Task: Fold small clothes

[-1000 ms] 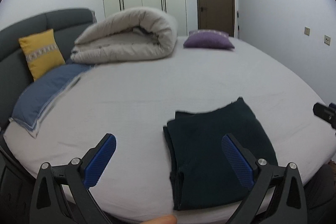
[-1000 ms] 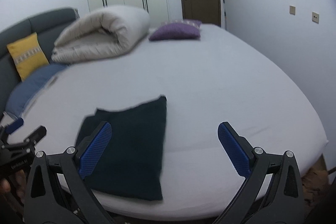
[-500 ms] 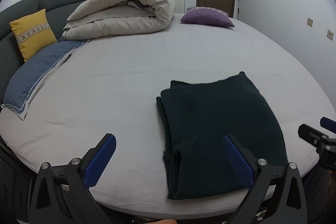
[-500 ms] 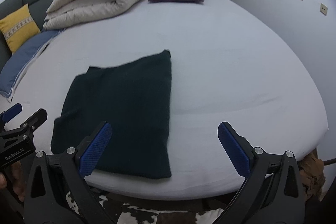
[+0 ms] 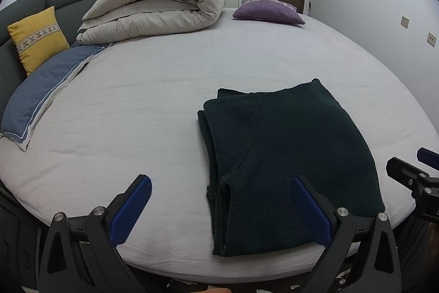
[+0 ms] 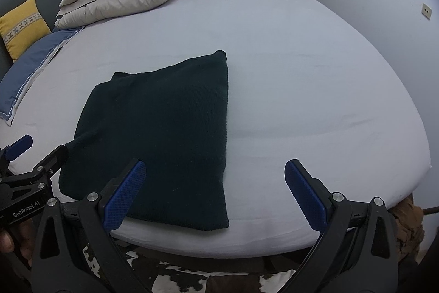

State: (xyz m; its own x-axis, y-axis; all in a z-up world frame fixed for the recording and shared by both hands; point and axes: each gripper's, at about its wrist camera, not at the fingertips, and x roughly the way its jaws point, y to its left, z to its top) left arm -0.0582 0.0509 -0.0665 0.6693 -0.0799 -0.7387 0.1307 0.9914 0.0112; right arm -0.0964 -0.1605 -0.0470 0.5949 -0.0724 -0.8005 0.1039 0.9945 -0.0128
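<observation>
Dark green garment: folded flat on the grey bed sheet, near its front edge.
Left gripper: spread wide, empty, its right pad over the garment's near edge.
Right gripper: spread wide, empty.
Surroundings: rolled beige duvet at 11 o'clock; purple cushion at 12; yellow cushion and blue pillow at 10.

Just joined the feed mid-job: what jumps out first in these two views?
A dark green garment, already folded into a rectangle, lies at the near edge of the pale bed. Both hand-held grippers, left and right, hover open and empty before it. At the far side sit a rolled beige duvet and a purple cushion.
</observation>
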